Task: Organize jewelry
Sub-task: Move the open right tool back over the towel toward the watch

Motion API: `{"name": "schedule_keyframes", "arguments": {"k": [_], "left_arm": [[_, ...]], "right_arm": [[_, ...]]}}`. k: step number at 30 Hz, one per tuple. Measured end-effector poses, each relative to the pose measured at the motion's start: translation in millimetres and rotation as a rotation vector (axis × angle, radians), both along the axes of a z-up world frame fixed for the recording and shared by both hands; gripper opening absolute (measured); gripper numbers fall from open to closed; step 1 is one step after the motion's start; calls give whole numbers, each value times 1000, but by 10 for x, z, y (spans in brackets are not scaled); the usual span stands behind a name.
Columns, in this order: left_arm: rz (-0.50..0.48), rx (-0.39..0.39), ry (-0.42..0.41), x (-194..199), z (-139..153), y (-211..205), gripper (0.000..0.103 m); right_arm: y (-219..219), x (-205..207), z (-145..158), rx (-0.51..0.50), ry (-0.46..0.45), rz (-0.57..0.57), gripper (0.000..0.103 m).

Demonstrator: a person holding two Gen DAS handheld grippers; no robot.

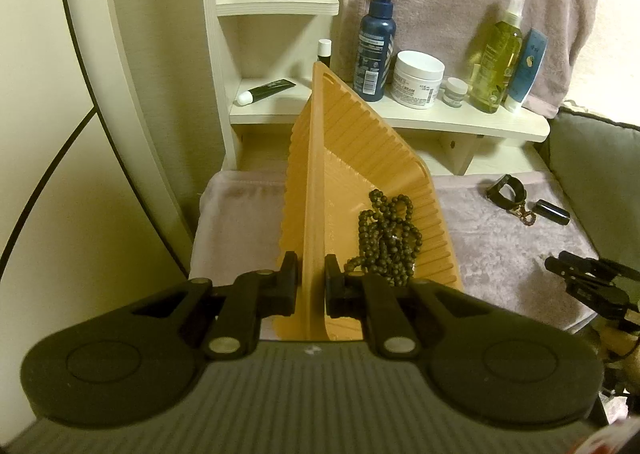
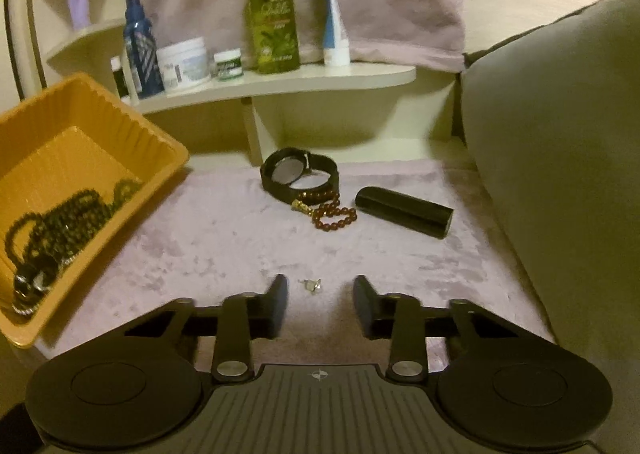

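The dark bead necklace (image 1: pixel 386 238) already lies in the orange tray (image 1: pixel 320 181), whose rim the left gripper (image 1: pixel 311 286) clamps. The right gripper (image 2: pixel 320 294), jaws apart, straddles a small earring (image 2: pixel 312 286) on the surface; a watch (image 2: pixel 298 173) and red bracelet (image 2: pixel 332 211) remain outside.

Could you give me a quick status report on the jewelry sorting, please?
Left gripper shut on orange tray wall. Right gripper open, small silver earring between its fingers. Watch, red bead bracelet still out. Nothing in the way.
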State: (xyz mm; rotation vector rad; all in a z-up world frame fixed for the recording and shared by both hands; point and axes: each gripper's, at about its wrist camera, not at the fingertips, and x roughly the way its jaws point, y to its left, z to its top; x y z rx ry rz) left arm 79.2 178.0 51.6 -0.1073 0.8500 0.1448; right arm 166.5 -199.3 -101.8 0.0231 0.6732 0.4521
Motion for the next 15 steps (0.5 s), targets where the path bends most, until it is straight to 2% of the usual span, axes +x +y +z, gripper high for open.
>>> {"name": "schedule_keyframes", "arguments": {"k": [4,15], "left_arm": [[-1,1,0,1,1,-1,11],[0,0,0,-2,0,-5,11]], "right_arm": [[37,35,-46,-27,-4,11,23],[119,55,-80,-58,-27,35,16]]}}
